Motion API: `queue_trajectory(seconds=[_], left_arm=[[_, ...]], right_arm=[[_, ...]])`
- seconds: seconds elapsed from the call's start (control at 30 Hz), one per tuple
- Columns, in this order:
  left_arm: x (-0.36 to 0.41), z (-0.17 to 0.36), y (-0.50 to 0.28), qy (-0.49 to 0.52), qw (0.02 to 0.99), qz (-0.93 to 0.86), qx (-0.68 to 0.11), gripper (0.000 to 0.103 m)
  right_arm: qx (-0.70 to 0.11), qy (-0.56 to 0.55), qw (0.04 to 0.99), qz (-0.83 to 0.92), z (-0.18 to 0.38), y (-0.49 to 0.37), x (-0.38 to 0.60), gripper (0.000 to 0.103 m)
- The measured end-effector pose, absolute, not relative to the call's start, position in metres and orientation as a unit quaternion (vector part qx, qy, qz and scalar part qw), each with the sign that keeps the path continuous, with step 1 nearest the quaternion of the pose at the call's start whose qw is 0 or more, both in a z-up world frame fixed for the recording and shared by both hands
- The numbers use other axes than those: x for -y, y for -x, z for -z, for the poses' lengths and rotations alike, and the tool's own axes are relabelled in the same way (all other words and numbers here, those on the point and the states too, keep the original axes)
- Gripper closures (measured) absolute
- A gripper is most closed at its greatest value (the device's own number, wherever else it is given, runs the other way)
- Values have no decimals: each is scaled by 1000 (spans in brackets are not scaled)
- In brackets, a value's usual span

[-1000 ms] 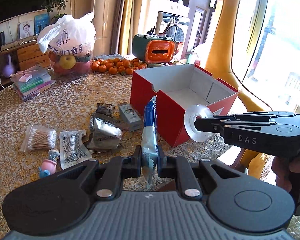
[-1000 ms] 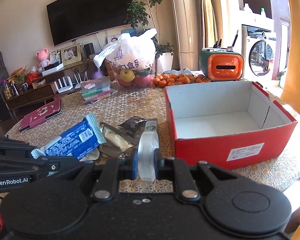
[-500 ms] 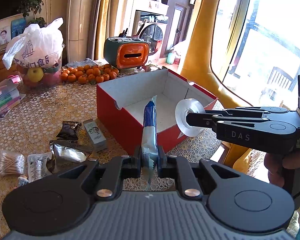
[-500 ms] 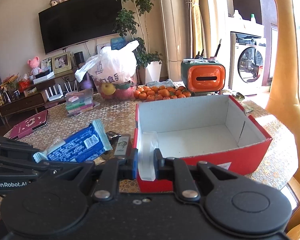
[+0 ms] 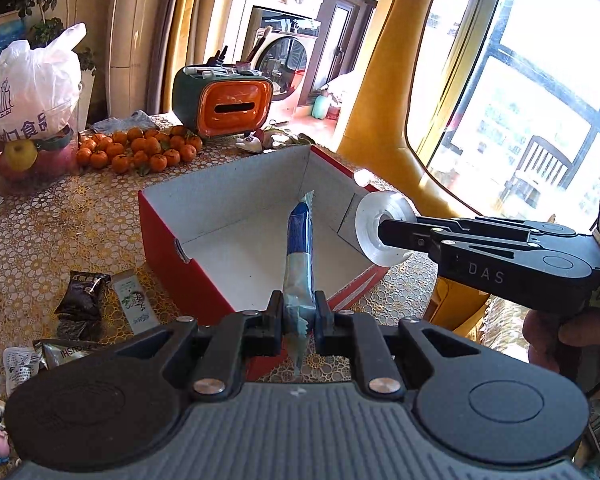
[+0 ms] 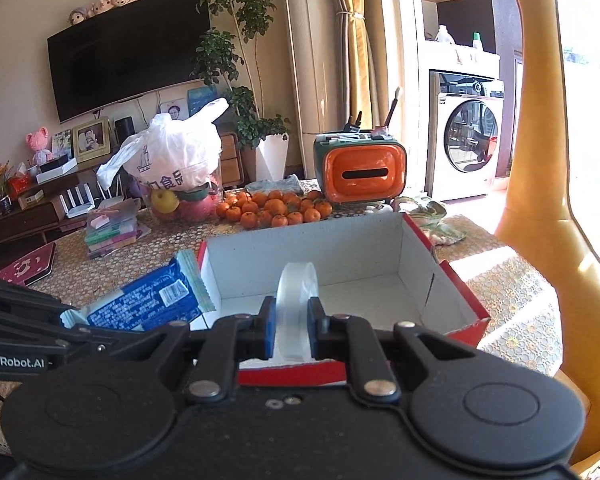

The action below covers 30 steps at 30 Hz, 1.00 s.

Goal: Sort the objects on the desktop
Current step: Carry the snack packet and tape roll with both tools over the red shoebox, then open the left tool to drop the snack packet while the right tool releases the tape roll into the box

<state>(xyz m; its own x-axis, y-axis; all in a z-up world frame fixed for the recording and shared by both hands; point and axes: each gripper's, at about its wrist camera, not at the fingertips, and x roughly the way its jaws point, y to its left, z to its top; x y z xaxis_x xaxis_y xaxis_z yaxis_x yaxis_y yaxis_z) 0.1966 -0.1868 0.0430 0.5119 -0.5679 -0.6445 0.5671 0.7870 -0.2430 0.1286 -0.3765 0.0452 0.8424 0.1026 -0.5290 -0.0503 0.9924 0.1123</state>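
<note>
- My left gripper is clamped tight on the blue snack packet, held on edge so it can drop cleanly into the red box.
- My right gripper pinches the clear tape roll by its sides, poised over the box's near wall.
- Since a second ago, both loads have come from beside the box to over its empty white floor; leftover packets remain on the table.

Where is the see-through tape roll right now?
The tape roll is pinched in the right gripper, held up over the near edge of the open red box. The blue snack packet in the left gripper is beside it.
</note>
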Motion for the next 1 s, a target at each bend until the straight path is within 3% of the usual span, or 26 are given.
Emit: queue_trajectory(seconds=[0.43, 1.0], left_arm=[[228, -21, -262, 33, 830, 353, -432, 90], [268, 37, -322, 32, 781, 339, -524, 90]], right_arm=[[-294, -51, 954, -25, -33, -175, 412, 89], [-393, -80, 916, -23, 18, -229, 437, 89]])
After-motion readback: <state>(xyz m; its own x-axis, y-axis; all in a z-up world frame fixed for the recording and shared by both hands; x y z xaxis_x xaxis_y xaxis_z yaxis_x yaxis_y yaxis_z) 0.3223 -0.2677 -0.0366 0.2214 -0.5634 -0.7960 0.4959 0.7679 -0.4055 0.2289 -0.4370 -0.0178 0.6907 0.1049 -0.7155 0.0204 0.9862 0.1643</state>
